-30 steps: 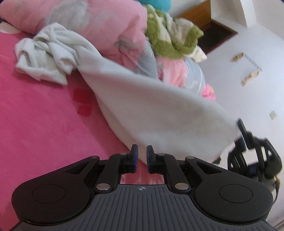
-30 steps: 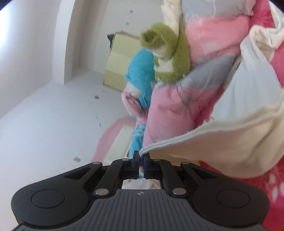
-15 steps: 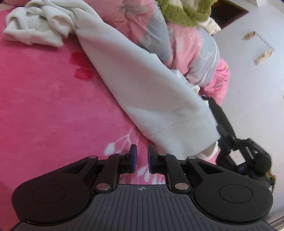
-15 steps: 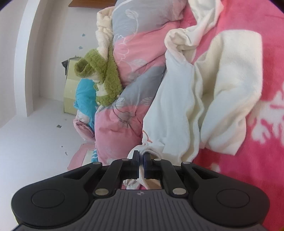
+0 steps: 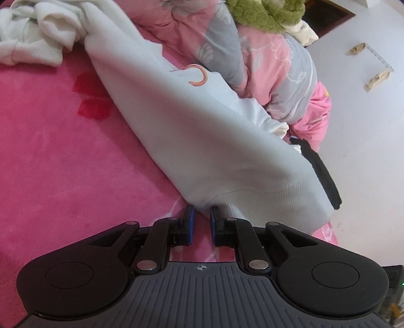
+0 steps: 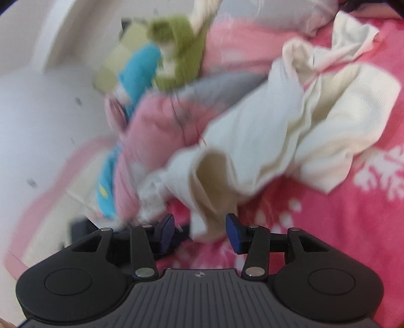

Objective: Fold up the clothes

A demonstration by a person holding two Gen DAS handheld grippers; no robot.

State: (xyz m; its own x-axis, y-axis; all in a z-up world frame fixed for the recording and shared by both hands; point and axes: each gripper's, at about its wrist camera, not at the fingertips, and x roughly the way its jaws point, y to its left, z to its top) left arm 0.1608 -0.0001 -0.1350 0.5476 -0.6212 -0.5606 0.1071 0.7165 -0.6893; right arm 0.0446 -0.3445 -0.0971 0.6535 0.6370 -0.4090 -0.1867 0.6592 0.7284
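Observation:
A white sweatshirt [image 5: 192,131] with a small orange emblem lies stretched across the pink blanket [image 5: 63,164]. Its ribbed hem [image 5: 265,201] ends right at my left gripper [image 5: 200,214]. That gripper is nearly shut, with a narrow gap that holds nothing. In the blurred right wrist view my right gripper [image 6: 203,222] has its jaws opening. A cream cuff of the sweatshirt [image 6: 214,191] hangs loose between them, and neither pad presses on it. One black finger of the right gripper [image 5: 318,171] shows at the sweatshirt's right edge in the left wrist view.
A pink and grey quilt [image 5: 272,65] is heaped behind the sweatshirt, with a green fleece [image 5: 265,15] on top. More crumpled white clothing [image 5: 32,37] lies at the far left. The bed's edge and the white floor [image 5: 366,126] are to the right.
My right gripper has let go of the cuff and its jaws have spread as it sank toward the bed. The sweatshirt dropped onto the blanket. My left gripper moved down to the hem.

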